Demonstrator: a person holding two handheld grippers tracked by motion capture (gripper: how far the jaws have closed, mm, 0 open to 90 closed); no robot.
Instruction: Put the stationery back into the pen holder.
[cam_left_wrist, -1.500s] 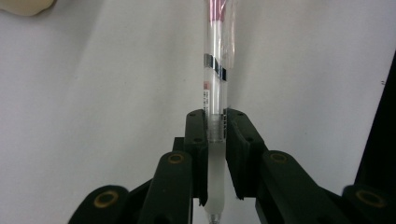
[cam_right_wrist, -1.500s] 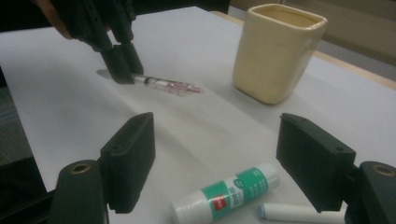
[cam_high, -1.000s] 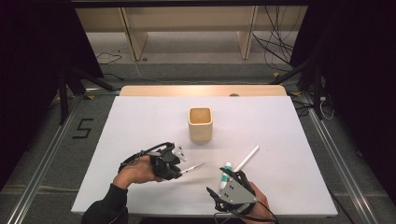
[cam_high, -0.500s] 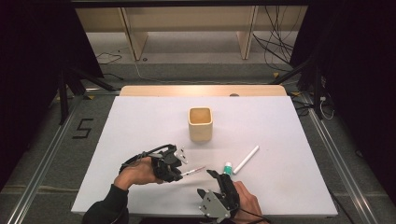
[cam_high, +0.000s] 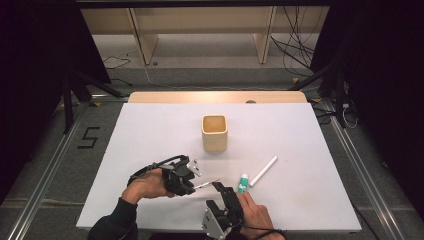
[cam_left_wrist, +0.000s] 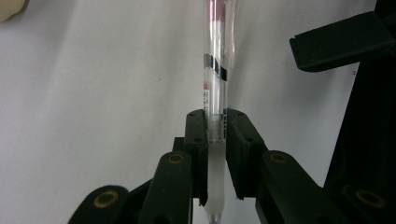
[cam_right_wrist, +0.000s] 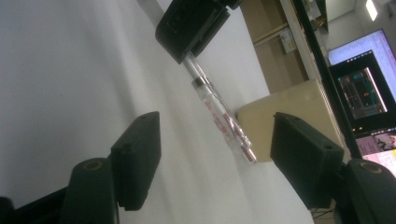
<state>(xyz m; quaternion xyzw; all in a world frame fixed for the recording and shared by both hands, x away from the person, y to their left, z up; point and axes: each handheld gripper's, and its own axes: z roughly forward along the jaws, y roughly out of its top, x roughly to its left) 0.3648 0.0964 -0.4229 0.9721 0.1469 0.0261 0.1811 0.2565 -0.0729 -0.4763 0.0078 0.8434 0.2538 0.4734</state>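
— Where do we stand with the slim clear plastic pen with the pink core and translucent white grip (cam_left_wrist: 215, 88)?

— Our left gripper (cam_high: 186, 176) is clenched on it at the frosted grip end. In the left gripper view the barrel runs straight out ahead between the jaws, the black band just beyond them and the pink core farther out. Our right gripper (cam_right_wrist: 215, 163) stands released, jaws wide apart, with the pen's far end (cam_right_wrist: 219, 111) between them and a little ahead — nothing touching yet.

— How will it handle, do we think?

— Light and stiff, we'd judge; the smooth clear barrel looks slippery, and thin plastic like that could crack under a hard pinch. The ribbed white section where we hold it looks the surest place. If the right gripper is to take hold, the far pink-tipped part is the free stretch, and we should close squarely across it, gently, so it does not twist or shoot out.

— And the rest of the table?

— Beyond the right gripper's jaws stands the square beige open-topped cup (cam_high: 215, 132), past the pen's tip. Off to the right gripper's side on the white table surface (cam_high: 310, 150) lie a small white tube with a green cap (cam_high: 243, 183) and a white stick-like pen (cam_high: 263, 170), just beside each other and apart from both grippers.
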